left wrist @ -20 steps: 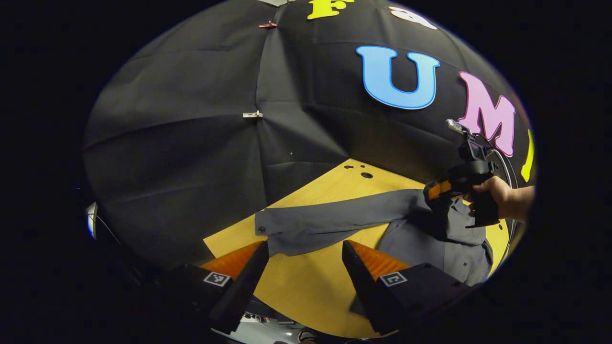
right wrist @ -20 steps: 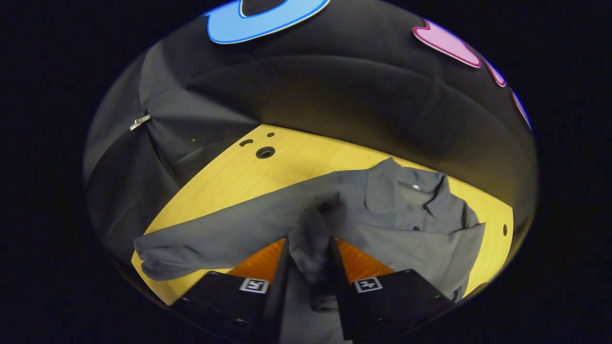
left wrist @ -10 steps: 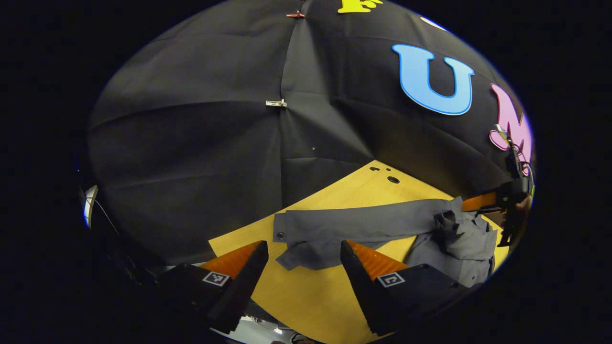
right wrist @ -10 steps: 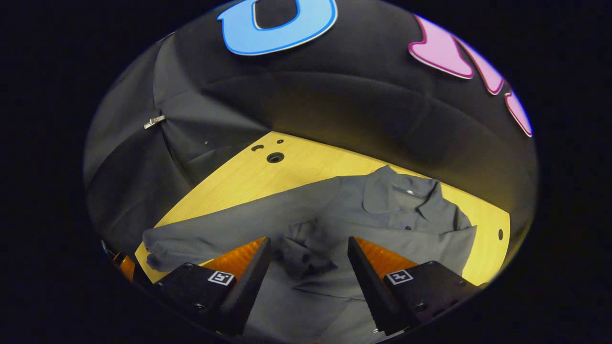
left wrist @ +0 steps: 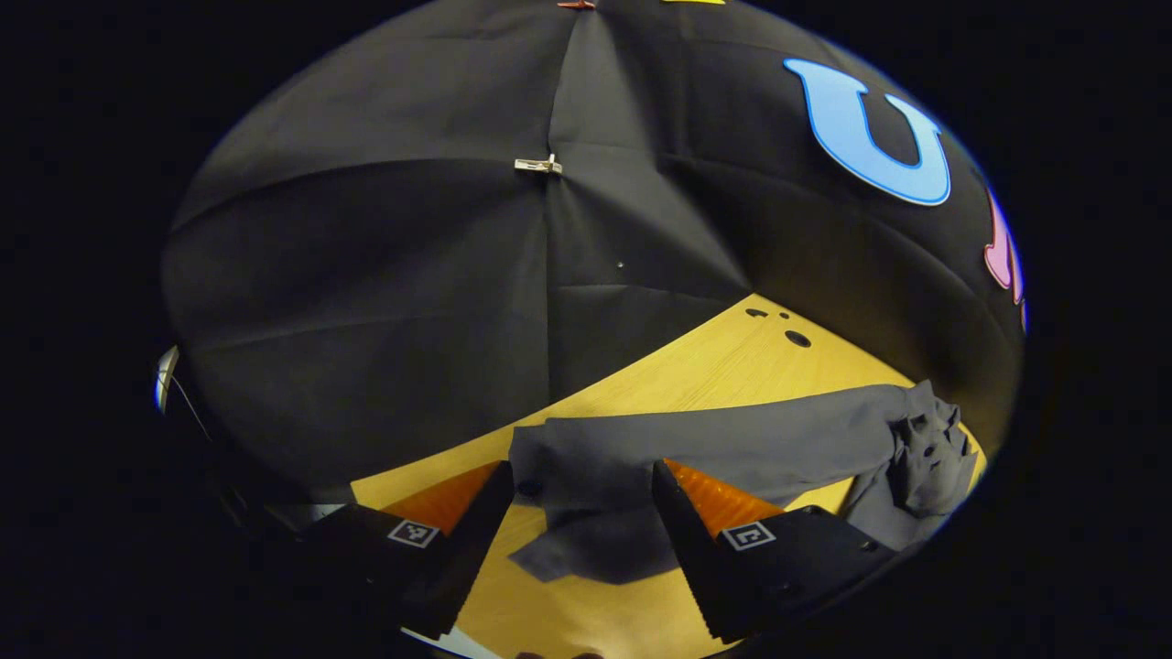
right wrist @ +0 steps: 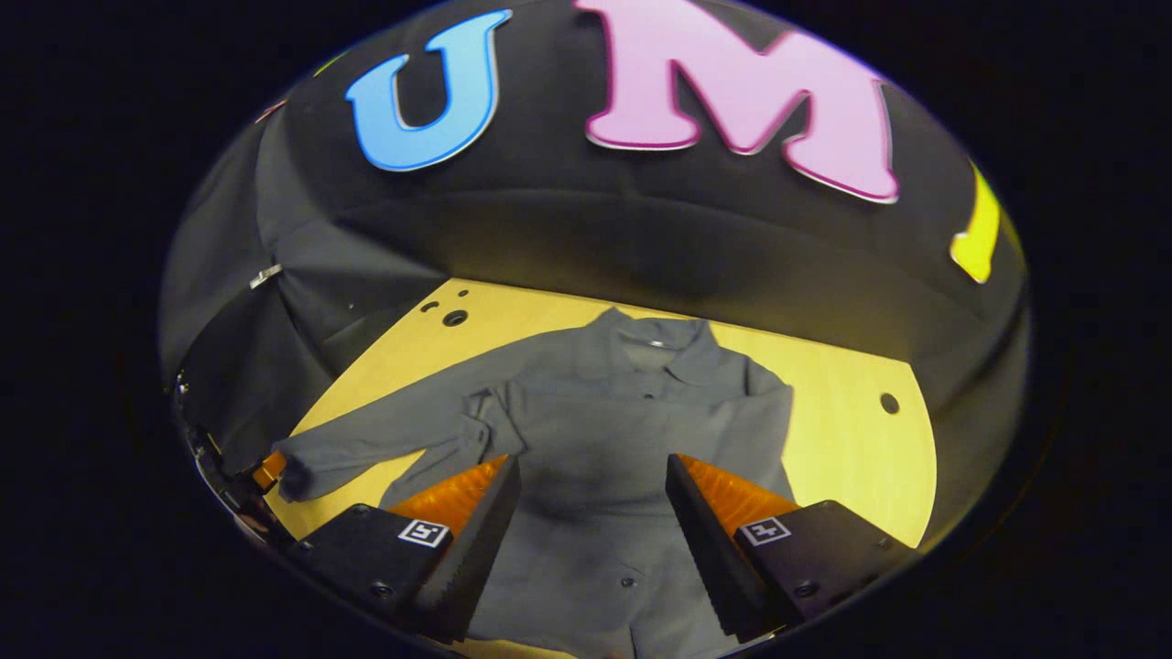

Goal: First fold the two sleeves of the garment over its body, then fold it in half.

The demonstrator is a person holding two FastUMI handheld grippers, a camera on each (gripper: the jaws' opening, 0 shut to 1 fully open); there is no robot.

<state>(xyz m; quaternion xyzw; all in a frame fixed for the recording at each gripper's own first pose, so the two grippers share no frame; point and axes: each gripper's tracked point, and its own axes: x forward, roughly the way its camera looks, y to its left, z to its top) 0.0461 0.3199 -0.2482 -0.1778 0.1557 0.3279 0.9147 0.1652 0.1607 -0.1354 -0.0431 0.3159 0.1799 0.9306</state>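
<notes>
So the grey shirt (right wrist: 595,430) lies flat on the yellow wooden table (right wrist: 851,439), centre of the right gripper view, collar toward the top. One sleeve (right wrist: 760,430) is already folded in over the body on the right side; the other sleeve (left wrist: 714,444) stretches out toward lower left. In the left gripper view its cuff sits at bottom centre, right between the wide-open fingers of the left gripper (left wrist: 577,490), not pinched. The right gripper (right wrist: 591,485) hangs above the shirt's body, fingers spread wide, holding nothing.

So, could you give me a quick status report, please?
Left gripper open around sleeve cuff. Right gripper open above shirt. Other sleeve folded over. Nothing in the way.
</notes>
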